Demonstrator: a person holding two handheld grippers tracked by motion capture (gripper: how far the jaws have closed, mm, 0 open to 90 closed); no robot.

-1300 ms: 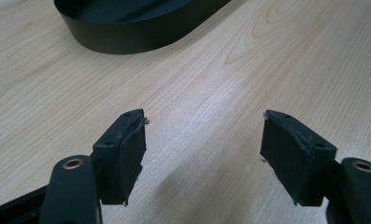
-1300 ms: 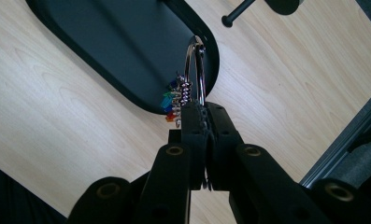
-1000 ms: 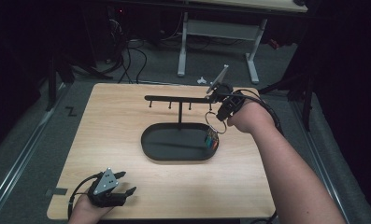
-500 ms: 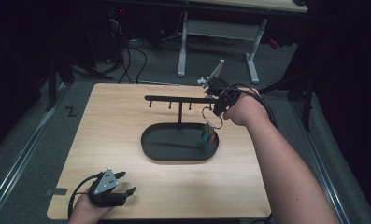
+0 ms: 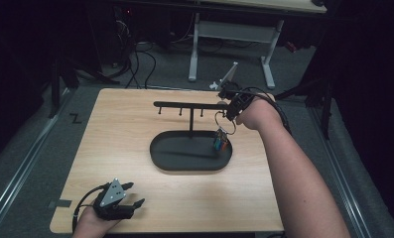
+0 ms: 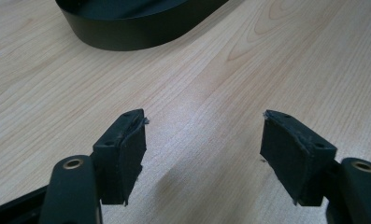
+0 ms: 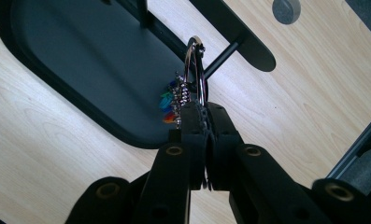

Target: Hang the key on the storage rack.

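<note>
A black oval tray carries a T-shaped stand whose crossbar has short pegs under it. My right gripper is at the bar's right end, shut on a metal key ring. Colourful charms dangle from the ring over the tray's right end. In the right gripper view the ring sticks out above the closed gripper, right beside a peg, with the charms hanging to its left. My left gripper rests open at the table's near left corner, with bare wood between its fingertips.
The wooden table stands on a dark floor. Behind it are a white desk frame and cables. In the left gripper view the tray's wall lies ahead of the open jaws.
My right gripper, holding the ring, has shifted slightly left and away along the bar's right end. The left gripper has stayed where it was.
</note>
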